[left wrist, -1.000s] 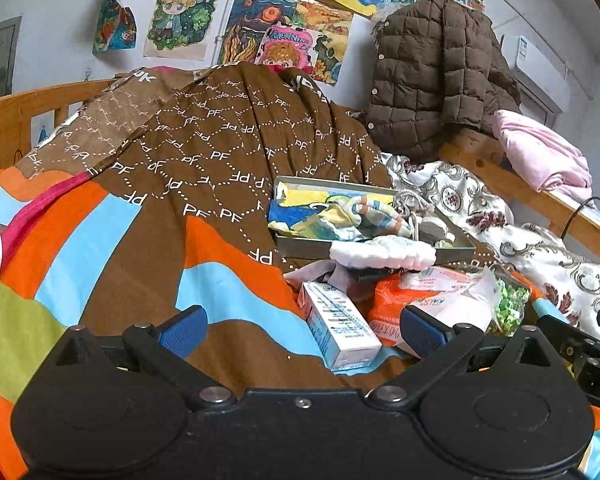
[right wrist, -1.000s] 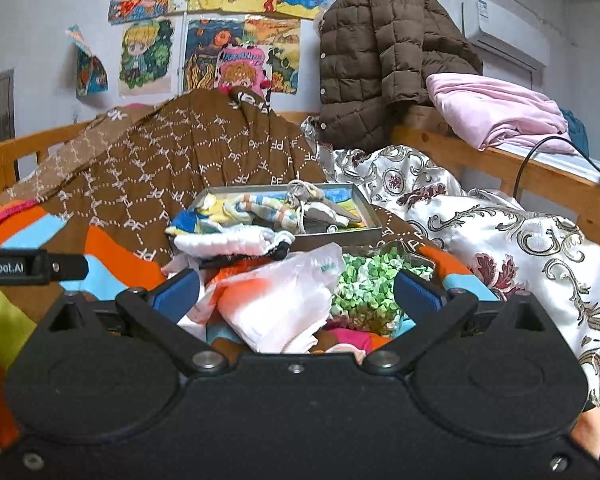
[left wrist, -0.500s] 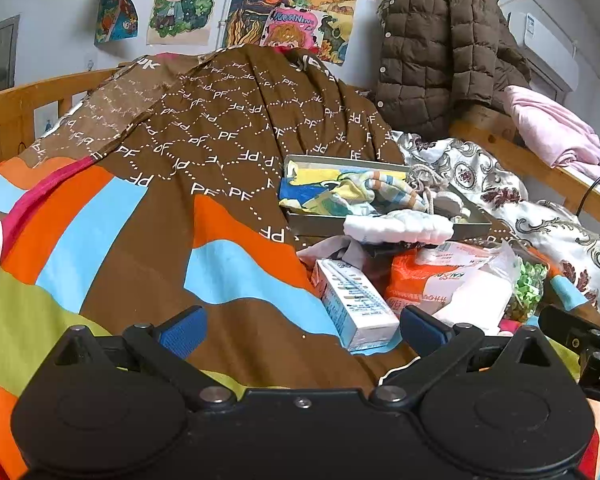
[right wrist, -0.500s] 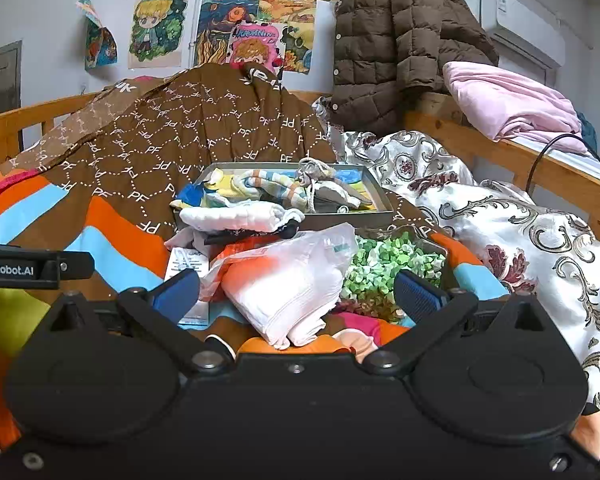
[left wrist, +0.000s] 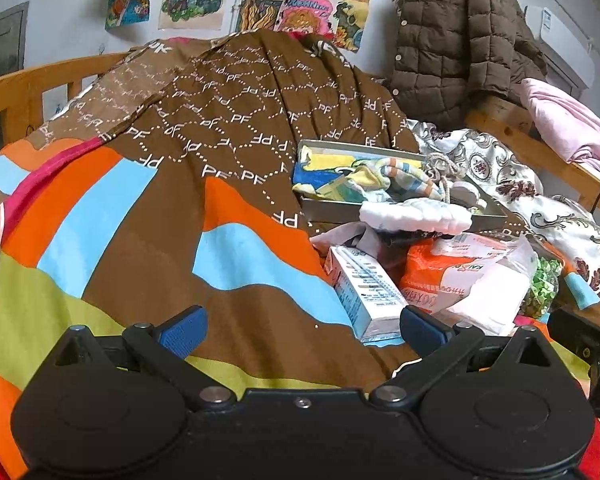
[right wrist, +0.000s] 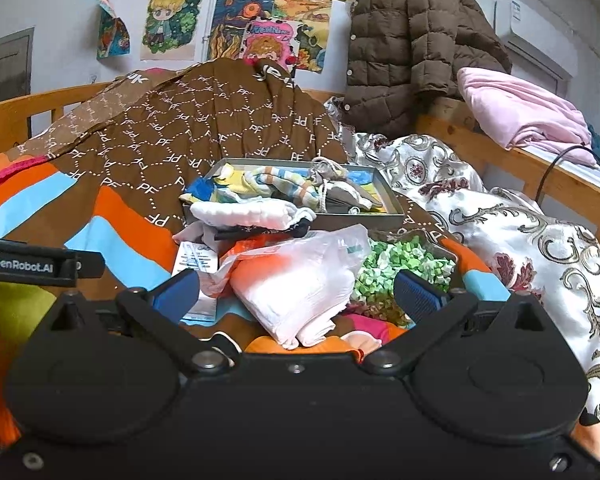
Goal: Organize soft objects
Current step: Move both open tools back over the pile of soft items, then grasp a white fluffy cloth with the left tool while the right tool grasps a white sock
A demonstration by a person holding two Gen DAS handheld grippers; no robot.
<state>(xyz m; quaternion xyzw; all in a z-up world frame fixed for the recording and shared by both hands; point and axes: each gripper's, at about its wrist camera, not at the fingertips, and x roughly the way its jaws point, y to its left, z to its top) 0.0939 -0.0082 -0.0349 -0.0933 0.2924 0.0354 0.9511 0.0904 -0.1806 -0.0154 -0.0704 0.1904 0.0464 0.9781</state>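
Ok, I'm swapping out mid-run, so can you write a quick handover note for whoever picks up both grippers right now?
Left gripper: jaws open, holding nothing, hovering over the striped quilt just left of the pile.
Right gripper: jaws open, holding nothing, aimed at the white cloth in the plastic bag.
The grey tray already holds several socks and cloths.
A rolled white cloth lies across the tray's near edge, not fully in.
Left loose in front: the bagged cloth, a small carton and a bag of green bits.
Probably next: grasp the bagged cloth.
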